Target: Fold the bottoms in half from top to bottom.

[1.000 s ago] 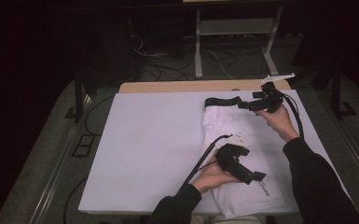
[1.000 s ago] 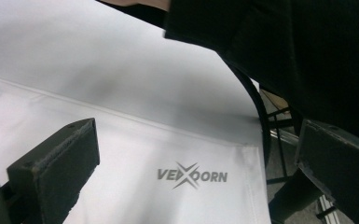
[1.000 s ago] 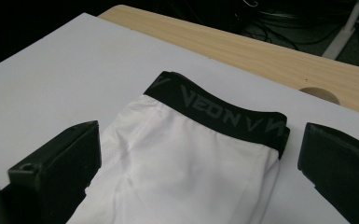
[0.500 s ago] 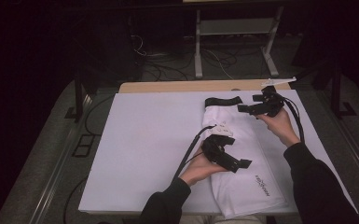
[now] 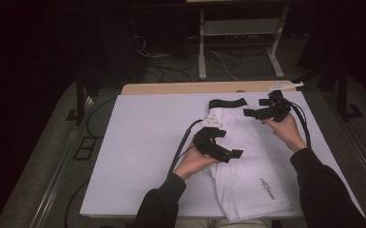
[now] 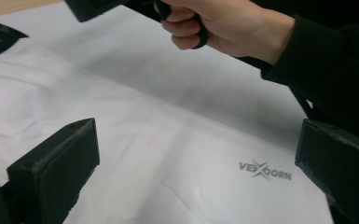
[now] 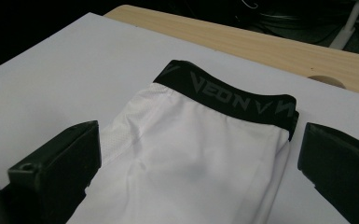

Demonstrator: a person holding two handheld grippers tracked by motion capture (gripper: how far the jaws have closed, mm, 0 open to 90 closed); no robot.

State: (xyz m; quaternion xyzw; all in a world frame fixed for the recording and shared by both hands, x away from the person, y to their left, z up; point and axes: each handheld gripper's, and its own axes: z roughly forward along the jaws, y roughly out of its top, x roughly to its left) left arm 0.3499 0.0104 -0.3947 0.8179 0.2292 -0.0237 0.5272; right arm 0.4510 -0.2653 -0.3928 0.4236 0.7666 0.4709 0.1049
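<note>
A folded white garment (image 5: pixel 247 164) with a black lettered waistband (image 5: pixel 227 102) lies lengthwise on the white sheet, with a small grey logo (image 5: pixel 269 186) near its close end. My left gripper (image 5: pixel 230 145) hovers over the garment's middle, jaws wide open and holding nothing. In the left gripper view the white cloth (image 6: pixel 158 154) and its logo (image 6: pixel 265 170) lie between the jaws, with the other hand (image 6: pixel 224 25) above. My right gripper (image 5: pixel 253 108) is open beside the waistband's right end. In the right gripper view the waistband (image 7: pixel 228 95) lies ahead between the spread jaws.
The white sheet (image 5: pixel 142 142) covers most of a wooden table (image 5: pixel 180 88), with bare room left of the garment. A small white object (image 5: pixel 280 87) sits at the far right corner. Cables and a metal stand (image 5: pixel 237 47) are on the dark floor behind.
My left gripper has travelled up the garment from its near end toward the middle, away from the person. The right gripper has stayed by the waistband.
</note>
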